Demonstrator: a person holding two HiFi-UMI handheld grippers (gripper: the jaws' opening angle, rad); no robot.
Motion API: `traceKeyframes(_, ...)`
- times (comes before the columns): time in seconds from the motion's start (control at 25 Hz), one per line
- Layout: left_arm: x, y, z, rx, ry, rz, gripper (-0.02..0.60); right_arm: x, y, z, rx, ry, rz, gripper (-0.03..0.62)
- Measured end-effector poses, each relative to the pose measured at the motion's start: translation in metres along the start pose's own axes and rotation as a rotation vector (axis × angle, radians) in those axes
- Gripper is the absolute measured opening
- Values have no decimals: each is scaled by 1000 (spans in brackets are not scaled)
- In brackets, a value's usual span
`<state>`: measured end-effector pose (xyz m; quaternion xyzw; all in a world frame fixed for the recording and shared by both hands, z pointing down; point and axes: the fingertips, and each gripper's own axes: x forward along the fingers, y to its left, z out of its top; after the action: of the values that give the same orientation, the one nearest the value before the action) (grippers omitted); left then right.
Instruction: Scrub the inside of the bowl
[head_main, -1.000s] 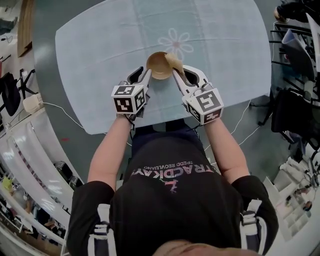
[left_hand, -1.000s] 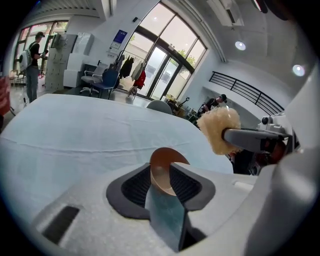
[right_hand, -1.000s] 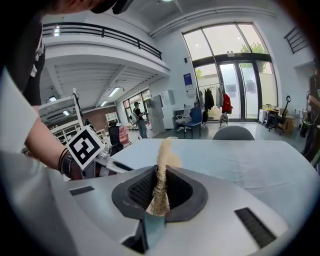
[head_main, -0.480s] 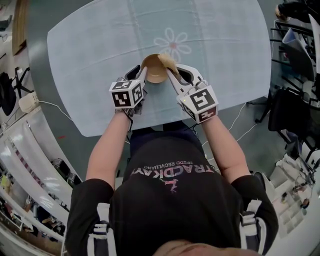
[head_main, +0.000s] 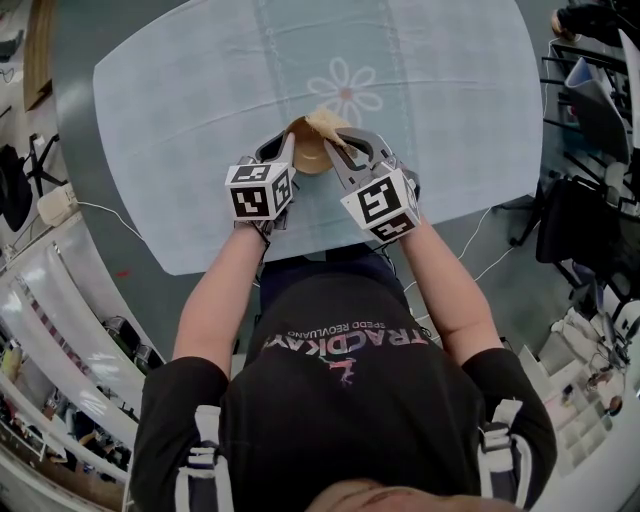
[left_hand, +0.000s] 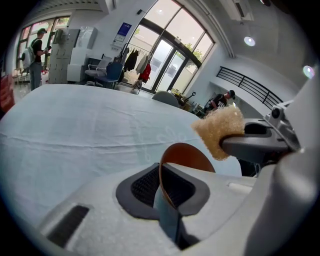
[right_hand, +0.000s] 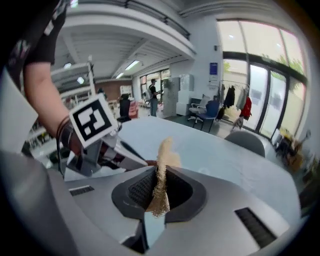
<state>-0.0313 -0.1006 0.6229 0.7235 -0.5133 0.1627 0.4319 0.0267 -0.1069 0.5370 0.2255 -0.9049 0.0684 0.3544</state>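
Your left gripper (left_hand: 165, 192), its jaws just closed, pinches the rim of the thin-walled brown round bowl (head_main: 306, 152) over the near part of the pale blue flower-print tablecloth (head_main: 190, 120). Your right gripper (right_hand: 156, 195) is clamped on a coarse tan scrubbing pad (right_hand: 164, 152), poised at the bowl's mouth (scrubbing looks about to begin). Next, press the pad inside and sweep round, holding the rim firm. The bowl's interior and its footing are hidden behind both grippers.

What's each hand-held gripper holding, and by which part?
Left hand-held gripper, jaws just closed: the brown bowl, by its rim. Right hand-held gripper: the tan sponge, by one end.
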Motion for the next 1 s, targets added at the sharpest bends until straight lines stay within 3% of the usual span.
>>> traceKeyframes(0.2, -9, -10, 10, 86, -24, 1, 29, 17, 19, -18, -518, 177, -35, 32)
traceKeyframes(0.28, -14, -15, 13, 133, -33, 8, 29, 22, 24, -23, -650, 220, -40, 32)
traceKeyframes(0.4, -22, -21, 19, 226, -46, 28, 29, 25, 28, -24, -755, 258, -47, 32)
traceKeyframes(0.56, -34, -27, 24, 350, -56, 46, 31, 27, 27, -22, -810, 306, -77, 32)
traceKeyframes(0.68, -46, -36, 33, 401, -93, 50, 35, 27, 25, -23, -784, 362, -100, 32)
traceKeyframes(1.0, -77, -46, 48, 400, -168, 42, 49, 15, 32, -20, -662, 422, -127, 32)
